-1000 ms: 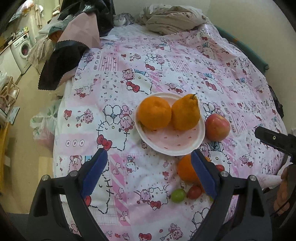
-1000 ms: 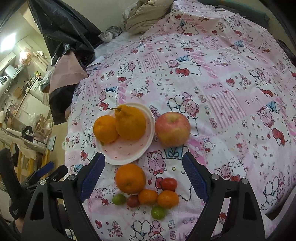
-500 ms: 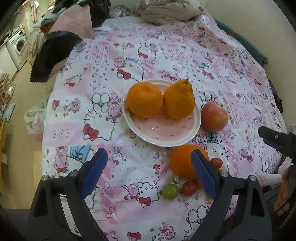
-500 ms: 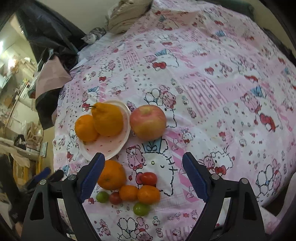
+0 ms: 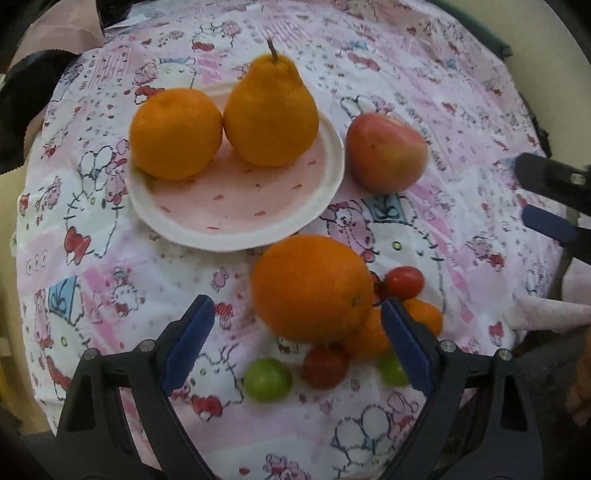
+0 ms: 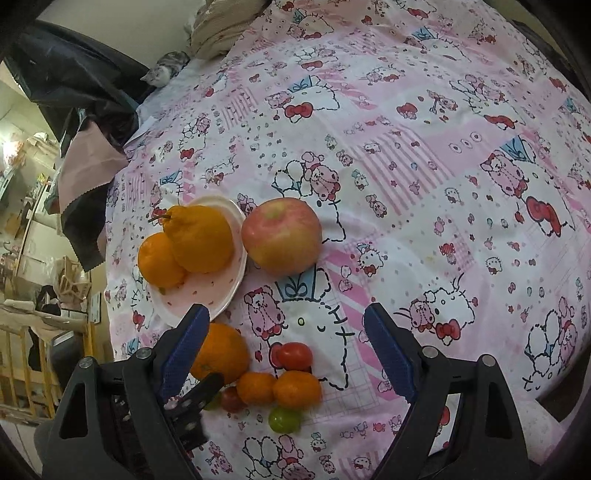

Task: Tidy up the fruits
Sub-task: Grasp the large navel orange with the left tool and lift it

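Fruit is spread over a bed covered with a pink cartoon-print sheet point(image 6: 406, 155), close to its near edge. A white plate point(image 5: 236, 206) with a pink centre carries two pieces: a round orange point(image 5: 175, 133) and, touching it, a pear-shaped orange fruit with a stalk point(image 5: 271, 110). Just beside the plate's rim lies a red apple point(image 5: 386, 151), directly on the sheet.

Nearer the edge of the bed, off the plate, sits a big orange point(image 5: 312, 288). Crowded against it are the small pieces: a red tomato point(image 5: 402, 282), two little mandarins point(image 6: 277, 386) side by side, a darker red tomato point(image 5: 325, 365), and two green ones point(image 5: 267, 378), one on each side of that dark tomato.

The left gripper point(image 5: 295, 339) points steeply down over this cluster, its blue-padded jaws standing wide with nothing clamped; the big orange lies just ahead of them, the right pad overlapping the mandarins in its own view. The right gripper point(image 6: 286, 347) hovers over the same spot, jaws also wide and empty, with the red tomato and mandarins showing in the gap between them. Toward the far side of the bed lies a crumpled blanket point(image 6: 225, 26), and dark clothes point(image 6: 85, 99) hang off the bed's left edge.
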Demonstrator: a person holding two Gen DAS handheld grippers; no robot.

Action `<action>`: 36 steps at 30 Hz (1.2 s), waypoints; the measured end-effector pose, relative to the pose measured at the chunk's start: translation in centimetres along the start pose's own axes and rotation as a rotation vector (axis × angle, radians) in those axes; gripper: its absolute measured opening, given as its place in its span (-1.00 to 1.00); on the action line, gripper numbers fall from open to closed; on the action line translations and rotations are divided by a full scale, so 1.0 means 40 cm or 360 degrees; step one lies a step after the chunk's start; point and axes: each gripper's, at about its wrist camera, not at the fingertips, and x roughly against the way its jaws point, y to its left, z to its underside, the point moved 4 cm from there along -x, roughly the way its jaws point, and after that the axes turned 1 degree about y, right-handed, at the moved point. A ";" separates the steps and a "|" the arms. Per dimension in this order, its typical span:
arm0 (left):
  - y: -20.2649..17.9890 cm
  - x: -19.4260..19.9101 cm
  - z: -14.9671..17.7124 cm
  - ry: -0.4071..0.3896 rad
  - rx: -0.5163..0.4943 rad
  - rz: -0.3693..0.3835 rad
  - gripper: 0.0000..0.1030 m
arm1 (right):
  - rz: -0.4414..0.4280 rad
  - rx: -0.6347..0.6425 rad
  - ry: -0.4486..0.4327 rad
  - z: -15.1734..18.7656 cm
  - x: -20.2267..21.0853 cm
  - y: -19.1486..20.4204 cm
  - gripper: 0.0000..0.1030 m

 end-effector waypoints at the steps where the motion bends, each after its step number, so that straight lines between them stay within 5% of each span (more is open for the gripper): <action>1: -0.003 -0.010 -0.004 0.0007 0.0002 -0.0006 0.74 | -0.0003 -0.0005 0.0005 -0.001 -0.001 -0.002 0.71; 14: -0.061 -0.071 -0.007 0.0049 -0.0135 -0.0147 0.73 | -0.0025 0.0014 0.0037 -0.006 -0.020 0.017 0.71; 16: -0.057 -0.069 -0.011 0.0037 -0.0110 -0.0116 0.44 | -0.0034 0.0011 0.0025 -0.007 -0.016 0.017 0.71; 22: -0.044 -0.067 -0.016 0.0060 -0.0105 -0.0098 0.41 | -0.0090 -0.0025 -0.0025 -0.017 0.003 0.013 0.71; 36: -0.023 0.108 -0.012 -0.0060 -0.0072 0.0031 0.35 | -0.0139 0.0000 -0.0053 -0.021 0.015 0.043 0.71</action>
